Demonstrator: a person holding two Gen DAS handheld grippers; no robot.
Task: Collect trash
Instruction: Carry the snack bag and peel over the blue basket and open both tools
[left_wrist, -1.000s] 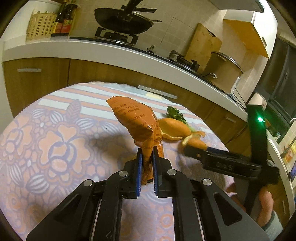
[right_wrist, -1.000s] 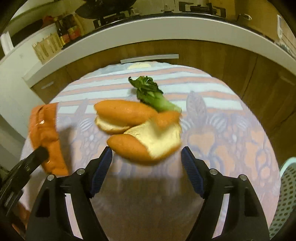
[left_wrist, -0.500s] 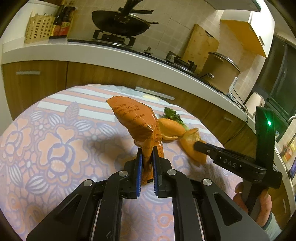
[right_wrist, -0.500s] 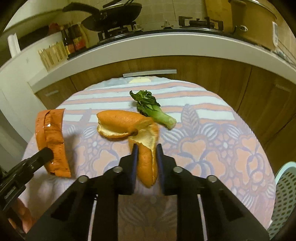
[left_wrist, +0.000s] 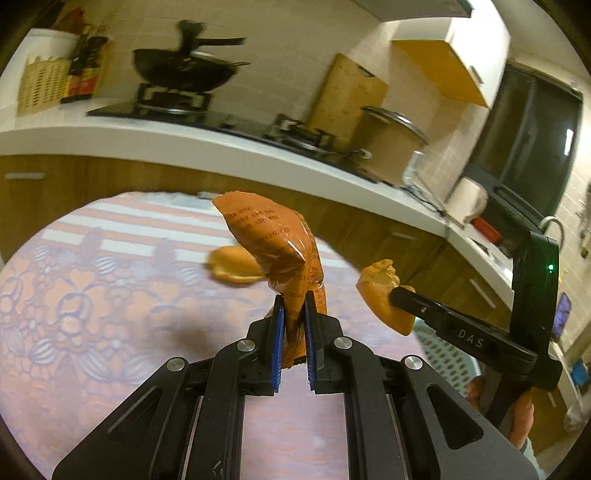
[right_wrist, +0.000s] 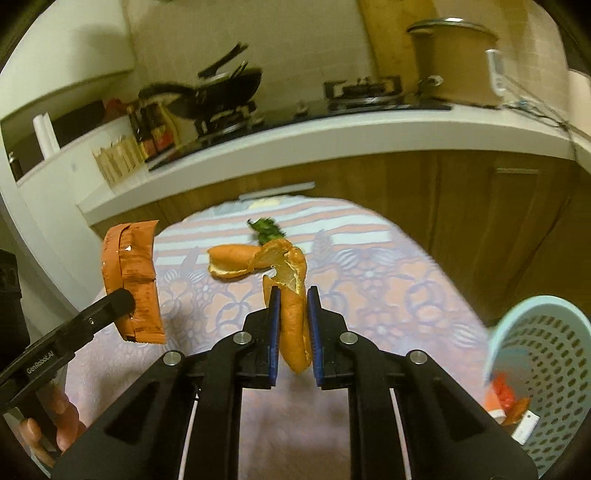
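— What's the layout, biggest thing first?

— The table (right_wrist: 388, 258) with the flowered cloth fills the middle. Off its near right edge stands the pale blue perforated bin (right_wrist: 546, 354), with scraps already at the bottom. I judge it sits there so a load can swing off the edge and drop in.

— And you're carrying what?

— My left gripper (left_wrist: 293, 314) is clamped on the lower end of an orange snack wrapper (left_wrist: 273, 243), so the crumpled bag stands up clear of the cloth. My right gripper (right_wrist: 291, 310) is closed on a strip of orange peel (right_wrist: 291, 295), gripped mid-length, so both ends hang free above the table.

— Anything left lying there?

— Another piece of peel (right_wrist: 229, 260) toward the far side, and just behind it a green vegetable stalk (right_wrist: 266, 229). The bin lies near to my right, so the peel looks likely to go in first.
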